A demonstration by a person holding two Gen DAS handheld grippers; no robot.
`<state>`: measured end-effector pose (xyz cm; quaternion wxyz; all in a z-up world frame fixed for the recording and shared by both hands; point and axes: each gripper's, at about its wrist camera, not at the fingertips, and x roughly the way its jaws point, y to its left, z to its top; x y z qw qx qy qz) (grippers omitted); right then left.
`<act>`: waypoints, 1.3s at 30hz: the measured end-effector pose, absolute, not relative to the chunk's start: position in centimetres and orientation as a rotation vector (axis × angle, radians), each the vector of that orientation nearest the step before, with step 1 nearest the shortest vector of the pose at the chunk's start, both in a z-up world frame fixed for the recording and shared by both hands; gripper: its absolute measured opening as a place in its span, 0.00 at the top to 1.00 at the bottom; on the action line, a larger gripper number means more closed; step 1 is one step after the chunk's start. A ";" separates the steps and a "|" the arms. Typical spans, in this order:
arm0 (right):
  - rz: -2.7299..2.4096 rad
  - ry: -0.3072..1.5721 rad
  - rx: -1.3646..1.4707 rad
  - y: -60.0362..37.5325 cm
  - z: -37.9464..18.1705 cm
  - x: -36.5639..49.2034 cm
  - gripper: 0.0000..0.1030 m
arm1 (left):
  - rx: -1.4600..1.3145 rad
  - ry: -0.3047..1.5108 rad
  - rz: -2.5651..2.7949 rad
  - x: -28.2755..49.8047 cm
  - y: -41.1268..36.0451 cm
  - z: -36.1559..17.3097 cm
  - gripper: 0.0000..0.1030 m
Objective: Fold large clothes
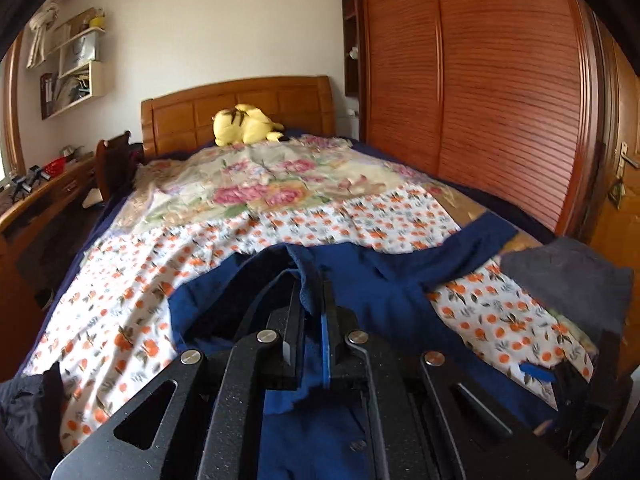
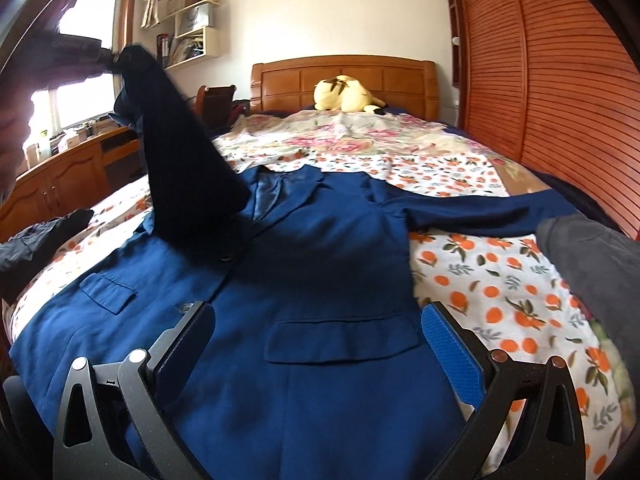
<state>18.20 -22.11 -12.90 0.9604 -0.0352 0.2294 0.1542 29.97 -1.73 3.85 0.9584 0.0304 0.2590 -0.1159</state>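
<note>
A dark blue jacket (image 2: 320, 248) lies face up on the bed, collar towards the headboard. One of its sleeves (image 2: 180, 152) is lifted steeply up to the left, with my left gripper (image 1: 312, 284) shut on the cuff fabric. In the right wrist view that gripper is only a dark blur (image 2: 84, 54) at the sleeve's top. The other sleeve (image 2: 480, 212) stretches flat to the right. My right gripper (image 2: 316, 344) hovers open over the jacket's lower front near a pocket flap (image 2: 340, 340), nothing between its pads.
The bed carries an orange-print sheet (image 2: 500, 280) and a floral quilt (image 2: 352, 140). A yellow plush toy (image 2: 344, 96) rests by the wooden headboard (image 2: 344, 74). A wardrobe (image 2: 560, 80) lines the right side, a desk (image 2: 68, 176) the left. Dark grey cloth (image 2: 592, 264) lies right; another dark garment (image 2: 44, 240) left.
</note>
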 end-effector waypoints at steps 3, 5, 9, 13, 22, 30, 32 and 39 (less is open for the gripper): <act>0.304 0.460 -0.061 -22.1 -12.5 18.0 0.00 | 0.074 0.553 -0.249 29.1 -2.7 2.3 0.94; 0.303 0.458 -0.057 -22.0 -12.2 18.1 0.00 | 0.105 0.568 -0.245 28.3 -3.1 1.0 0.94; 0.306 0.451 -0.056 -21.8 -12.2 18.2 0.00 | 0.095 0.604 -0.266 26.6 -2.9 -1.4 0.76; 0.319 0.458 -0.063 -21.3 -12.3 18.4 0.00 | 0.099 0.616 -0.286 25.2 -2.4 -3.2 0.62; 0.408 0.471 -0.067 -19.0 -11.8 19.0 0.00 | 0.046 0.660 -0.250 21.5 1.4 -7.2 0.60; 0.557 0.514 -0.121 -14.7 -12.5 19.8 0.04 | -0.006 0.655 -0.157 17.5 6.2 -8.7 0.60; 0.597 0.537 -0.146 -13.4 -13.0 20.1 0.06 | -0.013 0.650 -0.141 16.6 7.1 -8.6 0.60; 0.692 0.646 -0.211 -9.4 -15.3 21.6 0.18 | 0.035 0.613 -0.074 13.6 9.2 -8.3 0.60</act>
